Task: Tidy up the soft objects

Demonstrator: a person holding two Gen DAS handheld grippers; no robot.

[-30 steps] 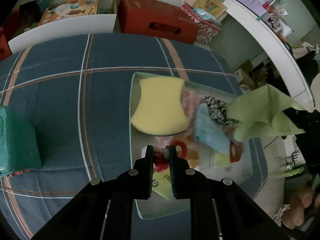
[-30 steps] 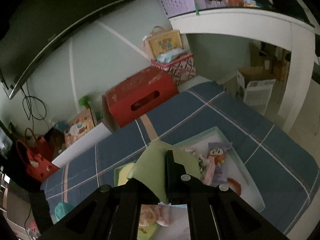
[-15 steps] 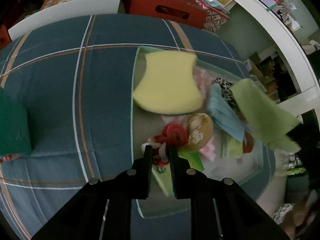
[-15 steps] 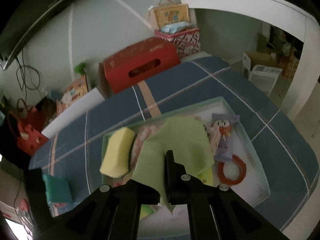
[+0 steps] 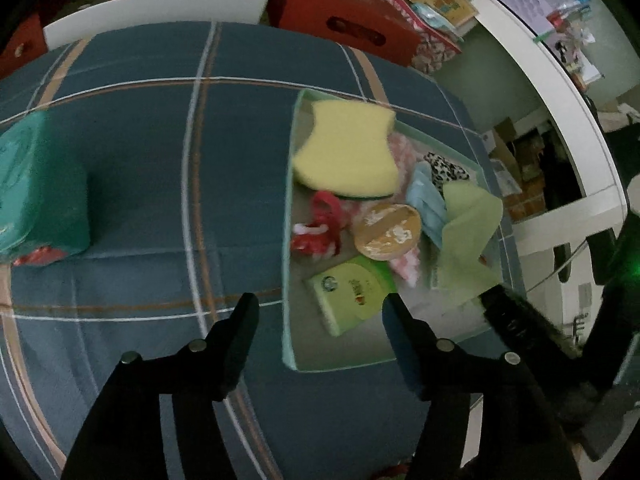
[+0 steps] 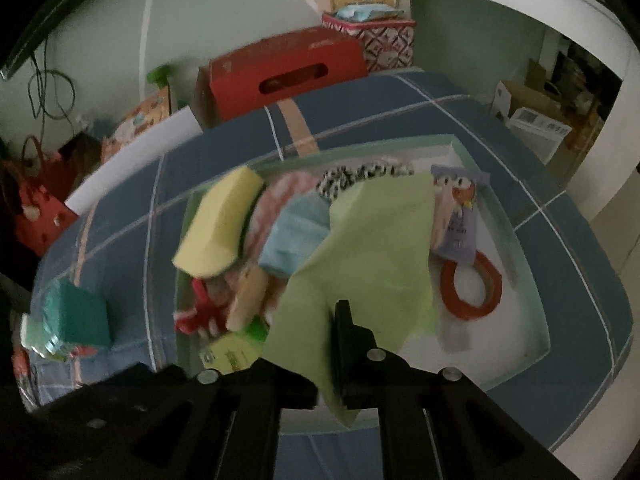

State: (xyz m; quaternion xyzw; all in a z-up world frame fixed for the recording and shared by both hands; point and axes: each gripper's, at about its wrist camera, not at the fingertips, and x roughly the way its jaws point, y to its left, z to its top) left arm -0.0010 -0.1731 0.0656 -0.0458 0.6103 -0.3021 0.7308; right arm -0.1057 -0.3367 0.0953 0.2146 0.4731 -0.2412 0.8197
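The green cloth (image 6: pixel 372 256) hangs between the right gripper's (image 6: pixel 316 344) 2 fingers, whose jaws have just been easing apart, over the tray (image 6: pixel 532 280). The left gripper (image 5: pixel 320 312), jaws just spread wide and empty, hovers above the tray's near edge.

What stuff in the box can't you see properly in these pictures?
- Blue cloth: right wrist view, partly covered by the green cloth.
- Spotted fabric: mostly hidden behind the green cloth.
- Yellow sponge: blurred in both views.
- Green packet: its print is too small and dim to read.
- Right hand-held gripper: the green cloth drapes over one finger, so whether the pads press it is unclear.
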